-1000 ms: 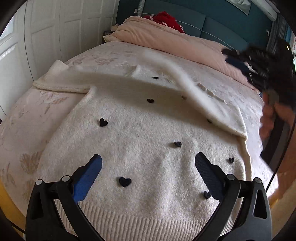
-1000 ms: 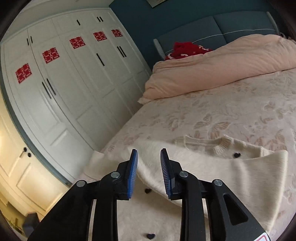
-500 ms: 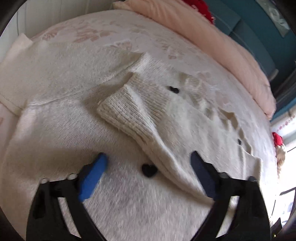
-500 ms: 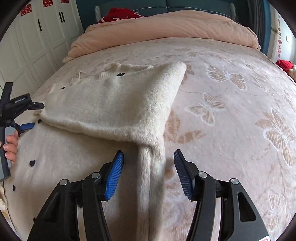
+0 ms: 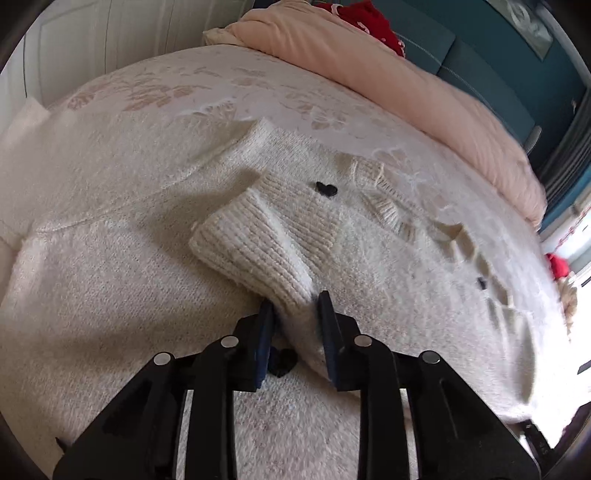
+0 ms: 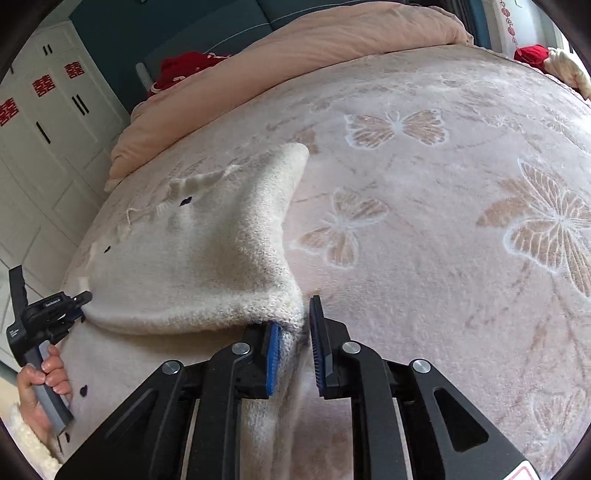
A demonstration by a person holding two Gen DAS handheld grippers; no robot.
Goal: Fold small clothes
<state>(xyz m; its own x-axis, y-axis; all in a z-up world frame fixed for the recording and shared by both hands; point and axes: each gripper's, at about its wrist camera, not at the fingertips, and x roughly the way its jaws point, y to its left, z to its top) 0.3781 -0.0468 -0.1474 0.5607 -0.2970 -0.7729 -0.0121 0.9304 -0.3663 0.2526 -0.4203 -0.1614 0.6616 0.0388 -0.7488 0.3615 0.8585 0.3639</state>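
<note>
A cream knit sweater (image 5: 110, 266) with small black hearts lies spread on the bed. Its right sleeve is folded across the body, ribbed cuff (image 5: 266, 243) on top. My left gripper (image 5: 295, 314) is shut on the sleeve just behind the cuff. In the right wrist view the folded sleeve (image 6: 207, 266) lies over the body. My right gripper (image 6: 295, 321) is shut on the sweater's side edge at the fold. The left gripper also shows in the right wrist view (image 6: 79, 299), held by a hand at the far left.
The bed cover (image 6: 461, 240) is pale pink with butterfly patterns. A pink duvet (image 5: 388, 85) is bunched at the headboard with a red item (image 5: 365, 22) on it. White wardrobe doors (image 6: 44, 122) stand to the left.
Both grippers have closed from wide open: the left onto the folded sleeve near the cuff, the right onto the sweater's edge at the fold. Both moved closer to the cloth.
</note>
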